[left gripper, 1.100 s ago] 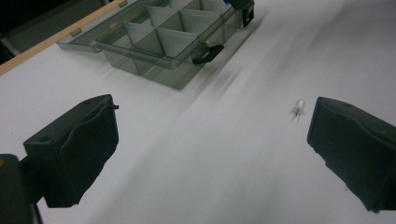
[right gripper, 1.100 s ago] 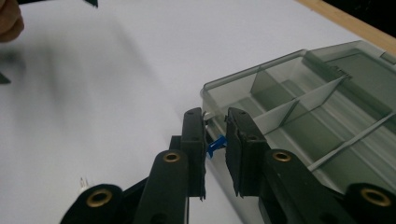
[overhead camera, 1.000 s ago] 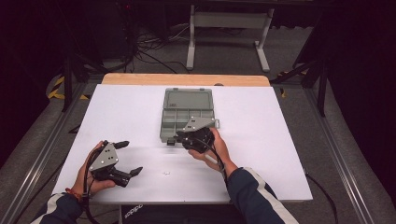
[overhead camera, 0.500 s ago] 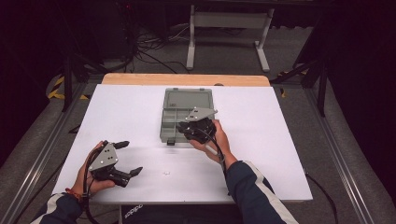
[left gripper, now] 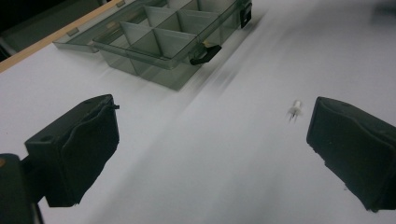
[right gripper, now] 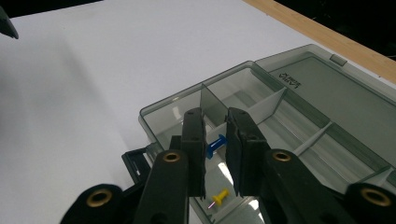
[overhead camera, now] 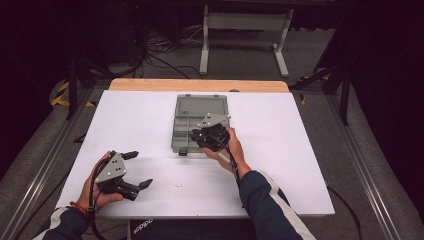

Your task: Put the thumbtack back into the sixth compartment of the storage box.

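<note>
The right gripper (right gripper: 215, 149) is above the near left compartment of the clear organizer box (right gripper: 299, 112). Its jaws are almost closed on a blue pushpin (right gripper: 215, 143). A yellow pushpin (right gripper: 219, 196) already lies in that compartment, below it. The left gripper (overhead camera: 131, 170) rests at the near left of the white table (overhead camera: 300, 150), its jaws wide apart and holding nothing. A small clear pushpin (left gripper: 294, 109) lies on the table between box and left gripper. I think the blue pin may slip or fall outside the divider, because the grip on it is thin.
</note>
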A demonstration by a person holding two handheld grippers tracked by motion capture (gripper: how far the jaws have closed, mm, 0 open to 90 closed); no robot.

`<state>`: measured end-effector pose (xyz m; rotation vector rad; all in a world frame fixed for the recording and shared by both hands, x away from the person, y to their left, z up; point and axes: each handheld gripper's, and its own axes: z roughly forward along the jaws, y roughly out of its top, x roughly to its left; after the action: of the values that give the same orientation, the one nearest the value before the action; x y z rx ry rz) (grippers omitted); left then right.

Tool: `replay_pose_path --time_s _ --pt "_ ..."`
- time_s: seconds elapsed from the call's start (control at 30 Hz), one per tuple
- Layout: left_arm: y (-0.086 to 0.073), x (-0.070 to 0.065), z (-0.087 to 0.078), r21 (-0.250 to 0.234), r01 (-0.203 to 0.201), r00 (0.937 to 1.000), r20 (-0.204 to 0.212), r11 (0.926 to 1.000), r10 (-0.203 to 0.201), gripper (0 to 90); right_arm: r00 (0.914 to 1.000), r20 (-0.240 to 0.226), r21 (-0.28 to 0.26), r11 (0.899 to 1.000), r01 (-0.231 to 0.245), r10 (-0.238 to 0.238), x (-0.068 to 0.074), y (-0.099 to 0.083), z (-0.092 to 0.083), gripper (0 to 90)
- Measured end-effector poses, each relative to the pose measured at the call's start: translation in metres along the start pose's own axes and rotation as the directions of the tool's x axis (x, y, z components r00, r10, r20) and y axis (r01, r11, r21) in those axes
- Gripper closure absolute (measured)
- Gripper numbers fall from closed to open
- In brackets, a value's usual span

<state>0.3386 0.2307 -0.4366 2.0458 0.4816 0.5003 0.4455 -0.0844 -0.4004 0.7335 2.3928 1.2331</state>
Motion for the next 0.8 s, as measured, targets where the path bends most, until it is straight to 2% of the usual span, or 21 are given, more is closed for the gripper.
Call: replay_pose_path --time_s 0.3,0.4,0.8 --pt "0.0 0.0 0.001 0.004 0.0 1.0 0.005 1.0 0.0 3.0 0.9995 0.009 0.019 0.999 -0.029 0.029 -0.003 -0.007 0.006 78.2" --pt "0.0 0.0 0.001 0.008 -0.005 1.0 0.008 1.0 0.005 3.1 0.9993 0.028 0.023 0.999 -0.027 0.027 -0.001 -0.01 0.009 78.2" --pt "-0.001 0.0 0.001 0.007 0.0 1.0 0.008 1.0 0.0 3.1 0.9994 0.017 0.036 0.999 -0.032 0.031 0.001 -0.016 0.015 78.0"
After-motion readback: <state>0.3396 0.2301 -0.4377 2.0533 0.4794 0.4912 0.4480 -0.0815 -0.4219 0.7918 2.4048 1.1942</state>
